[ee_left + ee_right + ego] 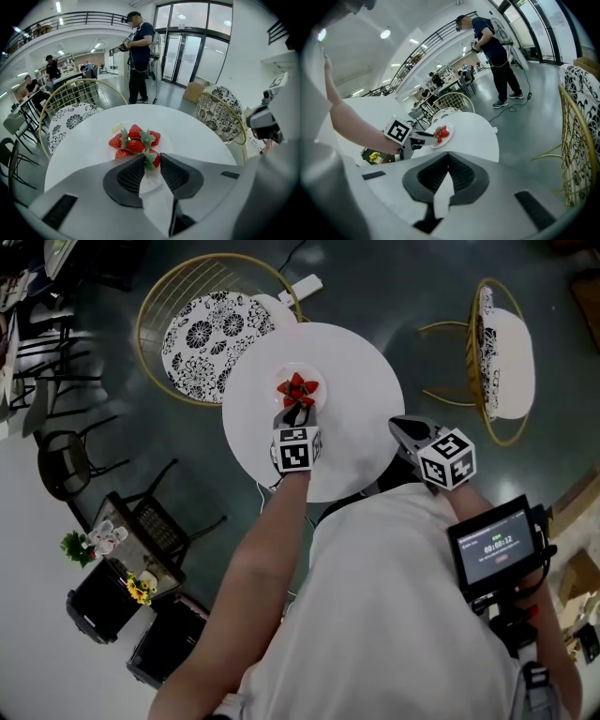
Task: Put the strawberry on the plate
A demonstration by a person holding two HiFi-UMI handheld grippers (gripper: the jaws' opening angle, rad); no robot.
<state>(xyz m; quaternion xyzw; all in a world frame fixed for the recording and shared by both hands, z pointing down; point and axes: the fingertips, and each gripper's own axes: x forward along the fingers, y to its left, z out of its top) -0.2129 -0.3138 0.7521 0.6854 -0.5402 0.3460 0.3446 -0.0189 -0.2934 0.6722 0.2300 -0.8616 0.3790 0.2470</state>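
Observation:
A small white plate [286, 373] sits near the middle of the round white table [361, 381] and holds a pile of red strawberries [297, 389]. My left gripper [297, 410] reaches over the plate's near rim. In the left gripper view its jaws [152, 158] close on the nearest strawberry [154, 160], whose green leaf hangs between them, right above the plate [165, 144] beside the other strawberries [132, 140]. My right gripper [397, 427] hovers at the table's right edge, shut and empty [449, 158]. From there I see the plate [448, 136] and the left gripper [433, 135].
Two gold-wire chairs with black-and-white patterned cushions stand by the table, one at the far left [211, 329], one at the right [497, 352]. Dark chairs [66, 465] stand further left. A person [139, 56] stands beyond the table. A small monitor [495, 545] hangs at my chest.

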